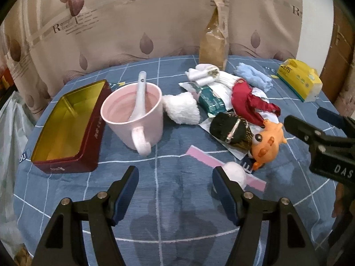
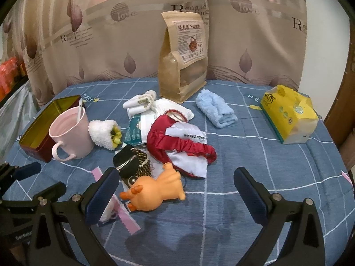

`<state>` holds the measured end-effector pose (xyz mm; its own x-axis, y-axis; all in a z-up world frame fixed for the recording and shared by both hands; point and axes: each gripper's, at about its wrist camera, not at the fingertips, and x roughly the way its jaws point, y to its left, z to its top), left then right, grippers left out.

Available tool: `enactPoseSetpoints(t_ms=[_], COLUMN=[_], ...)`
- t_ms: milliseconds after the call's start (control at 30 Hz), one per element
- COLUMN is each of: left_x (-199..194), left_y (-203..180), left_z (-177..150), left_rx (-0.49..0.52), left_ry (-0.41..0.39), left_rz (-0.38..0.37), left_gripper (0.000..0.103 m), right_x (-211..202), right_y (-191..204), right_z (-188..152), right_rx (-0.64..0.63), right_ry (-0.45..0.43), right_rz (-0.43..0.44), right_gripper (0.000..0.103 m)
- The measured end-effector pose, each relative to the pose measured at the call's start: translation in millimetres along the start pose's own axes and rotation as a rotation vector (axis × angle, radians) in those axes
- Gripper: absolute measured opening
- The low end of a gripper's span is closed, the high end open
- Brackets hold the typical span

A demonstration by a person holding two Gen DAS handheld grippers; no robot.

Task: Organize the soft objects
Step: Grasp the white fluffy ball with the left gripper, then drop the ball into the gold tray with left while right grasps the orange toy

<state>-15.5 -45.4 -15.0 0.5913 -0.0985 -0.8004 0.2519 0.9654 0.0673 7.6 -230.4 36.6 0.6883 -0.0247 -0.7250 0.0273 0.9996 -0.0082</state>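
Clutter covers the middle of the blue checked tablecloth (image 2: 255,159): a squashy orange rubber animal toy (image 2: 153,196), a red satin cloth pouch lying on white printed fabric (image 2: 177,141), a fluffy white plush slipper with a yellow lining (image 2: 104,134), a pair of folded white socks (image 2: 139,104) and a folded pale blue towel (image 2: 216,110). Beside them stand a pink ceramic mug holding a white spoon (image 1: 133,119) and an open red tin box with a gold interior (image 1: 66,126), which looks empty. Left gripper (image 1: 175,177) hovers with its fingers spread over bare cloth, holding nothing; right gripper (image 2: 175,179) is likewise spread wide, with the orange toy between its fingers but not touching them. Sorting seems to be at its start, nothing gathered yet. A likely next move is closing the right gripper on the orange toy, which should squash, so a gentle grip suits, then carrying it towards the tin
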Motion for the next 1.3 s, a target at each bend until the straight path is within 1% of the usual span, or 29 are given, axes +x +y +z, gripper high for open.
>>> enactPoseSetpoints(t_ms=[233, 367, 467, 733, 933, 967, 1000, 1067, 1200, 1300], left_x=[7.2, 14.7, 21.7, 46.6, 64.4, 66.4, 67.8, 71.8, 70.2, 62.9], left_y=[-15.6, -28.8, -36.4, -47.9, -54.4, -54.6, -54.2, -51.9, -44.8, -39.9], left_z=[-3.4, -5.4, -5.8, -2.1, 0.9, 1.3, 1.7, 2.3, 4.2, 5.1], left_rx=[0.057, 0.101, 0.128, 0.139, 0.137, 0.131, 0.125, 0.115, 0.077, 0.063], left_ry=[0.018, 0.048, 0.071, 0.148, 0.197, 0.201, 0.203, 0.216, 0.211, 0.191], left_rz=[-0.06, -0.107, -0.129, -0.207, -0.233, -0.235, -0.235, -0.238, -0.268, -0.262], left_gripper=[0.071, 0.071, 0.071, 0.071, 0.07, 0.065, 0.05, 0.034, 0.027, 0.026], right_x=[-4.2, -5.1, -5.4, -3.9, 0.1, 0.8, 1.1, 2.2, 4.6, 5.6], right_y=[-10.3, -13.7, -17.5, -27.1, -28.9, -29.1, -29.5, -30.7, -29.7, -27.1], right_z=[2.1, 3.0, 3.7, 5.1, 3.5, 3.3, 3.0, 2.6, 1.2, 0.0], right_rx=[0.028, 0.035, 0.041, 0.07, 0.07, 0.07, 0.07, 0.073, 0.069, 0.054], right_ry=[-0.009, -0.011, -0.011, -0.008, 0.007, 0.01, 0.011, 0.013, 0.022, 0.031], right_rz=[-0.019, -0.02, -0.021, -0.022, -0.013, -0.013, -0.013, -0.013, -0.01, 0.006], right_gripper=[0.102, 0.102, 0.102, 0.102, 0.102, 0.102, 0.102, 0.102, 0.102, 0.102])
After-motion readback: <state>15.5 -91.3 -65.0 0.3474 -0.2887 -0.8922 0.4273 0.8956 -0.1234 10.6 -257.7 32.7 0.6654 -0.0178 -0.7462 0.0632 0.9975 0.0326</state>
